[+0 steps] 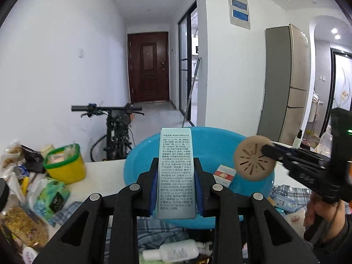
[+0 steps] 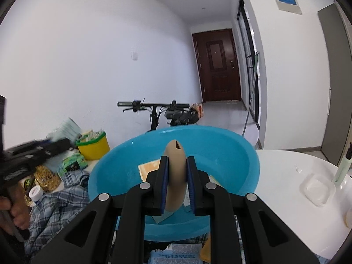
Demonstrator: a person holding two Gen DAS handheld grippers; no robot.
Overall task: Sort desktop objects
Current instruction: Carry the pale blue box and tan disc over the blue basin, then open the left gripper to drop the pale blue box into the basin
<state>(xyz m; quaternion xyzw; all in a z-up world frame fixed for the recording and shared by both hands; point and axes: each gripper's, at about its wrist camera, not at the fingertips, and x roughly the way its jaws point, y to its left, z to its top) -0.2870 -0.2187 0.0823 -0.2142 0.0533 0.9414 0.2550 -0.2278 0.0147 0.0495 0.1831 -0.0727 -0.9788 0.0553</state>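
Note:
My left gripper (image 1: 176, 171) is shut on a tall pale-green box (image 1: 176, 171) printed with text, held upright over the near side of the blue basin (image 1: 140, 160). My right gripper (image 2: 177, 171) is shut on a flat tan disc with slots (image 2: 176, 176), seen edge-on above the basin (image 2: 231, 154). In the left wrist view the same disc (image 1: 253, 160) shows face-on over the basin's right rim, pinched by the right gripper (image 1: 267, 150). The left gripper (image 2: 63, 142) with its box (image 2: 66, 128) appears blurred at the left of the right wrist view. Small flat boxes (image 1: 224, 173) lie inside the basin.
A yellow tub with a green rim (image 1: 65, 165) and snack packets (image 1: 24, 226) crowd the table's left. A checked cloth (image 2: 61, 195) and a white bottle (image 1: 171, 252) lie in front. A clear container (image 2: 316, 189) sits on the white table (image 2: 275, 176). A bicycle (image 1: 116, 127) stands behind.

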